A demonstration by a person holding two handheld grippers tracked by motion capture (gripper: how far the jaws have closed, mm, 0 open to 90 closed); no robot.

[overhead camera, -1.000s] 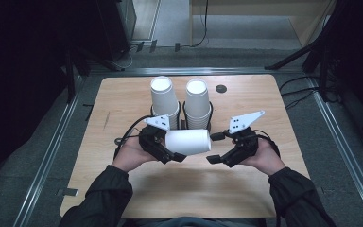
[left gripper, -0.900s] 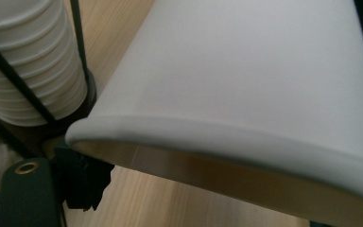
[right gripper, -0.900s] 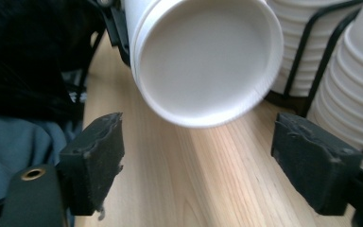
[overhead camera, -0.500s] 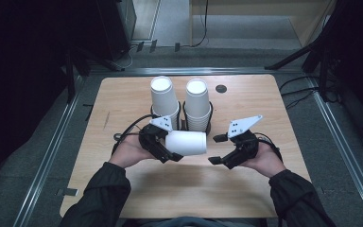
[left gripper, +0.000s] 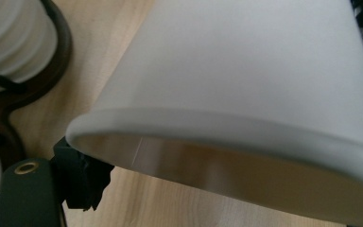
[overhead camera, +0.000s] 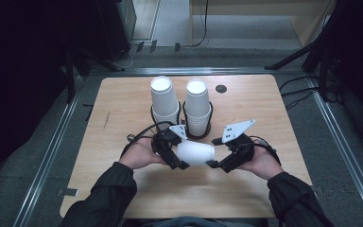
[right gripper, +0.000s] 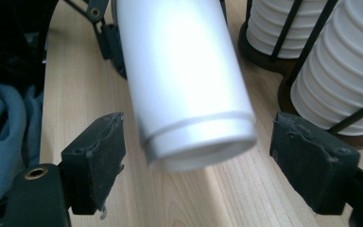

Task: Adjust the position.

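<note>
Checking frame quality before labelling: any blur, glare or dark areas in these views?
High view: surroundings nearly black, table evenly lit. Left gripper view: paper cup so close it is soft, its inside shadowed. Right gripper view: cup's base end blurred, sidewall glaring; right hand-held gripper pads sharp.

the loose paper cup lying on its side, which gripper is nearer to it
Left. The left gripper already grips the paper cup at its rim end. The right gripper sits at the cup's base end, its jaws open on either side without touching.
</note>
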